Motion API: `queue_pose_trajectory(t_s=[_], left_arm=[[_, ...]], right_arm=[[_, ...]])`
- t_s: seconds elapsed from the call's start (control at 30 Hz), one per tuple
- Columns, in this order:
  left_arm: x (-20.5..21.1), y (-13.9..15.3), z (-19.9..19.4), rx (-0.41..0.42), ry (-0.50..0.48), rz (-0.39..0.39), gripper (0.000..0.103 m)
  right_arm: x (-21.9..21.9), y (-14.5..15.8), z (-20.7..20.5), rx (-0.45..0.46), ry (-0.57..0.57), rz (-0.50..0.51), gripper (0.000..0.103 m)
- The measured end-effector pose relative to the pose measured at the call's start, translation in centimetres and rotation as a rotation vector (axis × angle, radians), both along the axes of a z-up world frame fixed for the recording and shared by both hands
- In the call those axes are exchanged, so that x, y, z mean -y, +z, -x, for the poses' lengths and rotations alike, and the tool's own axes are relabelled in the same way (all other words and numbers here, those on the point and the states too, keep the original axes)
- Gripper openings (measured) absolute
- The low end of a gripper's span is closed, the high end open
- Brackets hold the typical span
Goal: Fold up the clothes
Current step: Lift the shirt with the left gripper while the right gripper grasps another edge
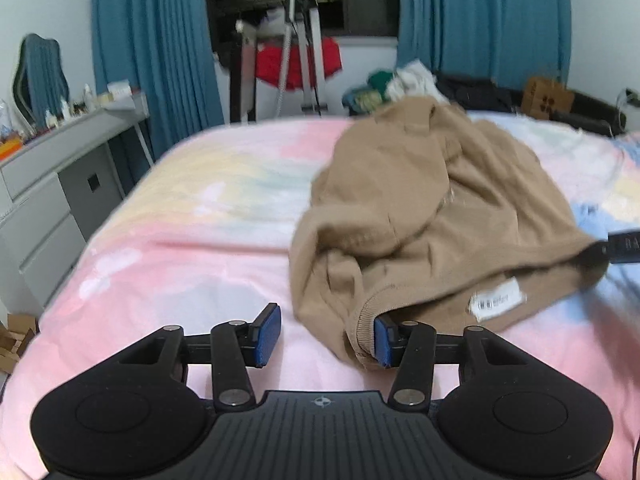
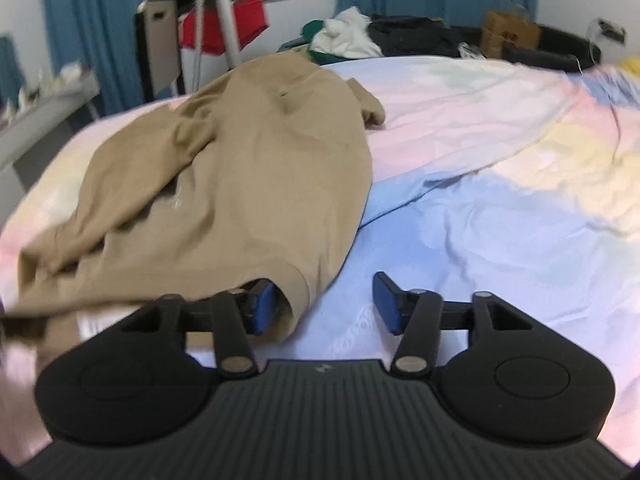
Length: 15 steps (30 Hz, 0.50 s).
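Note:
A tan sweatshirt (image 1: 420, 208) lies crumpled on a pastel bedspread (image 1: 200, 220); a white label (image 1: 498, 300) shows at its near hem. My left gripper (image 1: 326, 334) is open, and a ribbed edge of the sweatshirt drapes over its right pad (image 1: 382, 340). In the right wrist view the sweatshirt (image 2: 240, 168) stretches away to the left. My right gripper (image 2: 324, 306) is open, and the sweatshirt's ribbed cuff (image 2: 298, 292) hangs over its left pad (image 2: 264, 308). The right gripper's tip also shows in the left wrist view (image 1: 616, 250).
A grey desk (image 1: 52, 184) with small items stands left of the bed. Blue curtains (image 1: 156, 40) and a drying rack with a red garment (image 1: 298, 60) stand behind. A pile of other clothes (image 2: 360, 36) and a cardboard box (image 2: 510, 32) lie at the far bed edge.

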<state>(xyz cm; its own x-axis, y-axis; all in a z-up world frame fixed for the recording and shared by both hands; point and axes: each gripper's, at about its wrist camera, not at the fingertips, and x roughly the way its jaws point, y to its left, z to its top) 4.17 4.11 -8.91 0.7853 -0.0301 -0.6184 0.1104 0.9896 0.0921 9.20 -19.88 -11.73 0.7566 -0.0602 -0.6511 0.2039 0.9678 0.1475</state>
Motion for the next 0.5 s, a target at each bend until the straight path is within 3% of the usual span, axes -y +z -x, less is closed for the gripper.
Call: queue_pose_trajectory(t_s=[0.03,0.1,0.17,0.33,0.5], left_arm=[[0.0,-0.2,0.0,-0.016,-0.008,0.001,0.038],[0.3,-0.2,0.1,-0.022,-0.028,-0.001,0.029],[0.3,0.2,0.7,0.002,-0.05,0.026,0.011],[-0.1,3.2,1.9,0.092,-0.023,0.133,0.003],[-0.7,13.0,3.3,0.35,0.01,0.238,0.003]], right_arm=[[0.3,-0.4,-0.2,-0.021,-0.012,-0.029,0.013],[0.5,-0.7,-0.3,-0.032,-0.03,-0.072,0.005],[0.3,0.0,0.4,0.015,-0.04,-0.072,0.005],[-0.7,4.0,2.6,0.187,-0.058,-0.016,0.004],[-0.7,12.5,4.7,0.375,-0.041,-0.007,0.004]])
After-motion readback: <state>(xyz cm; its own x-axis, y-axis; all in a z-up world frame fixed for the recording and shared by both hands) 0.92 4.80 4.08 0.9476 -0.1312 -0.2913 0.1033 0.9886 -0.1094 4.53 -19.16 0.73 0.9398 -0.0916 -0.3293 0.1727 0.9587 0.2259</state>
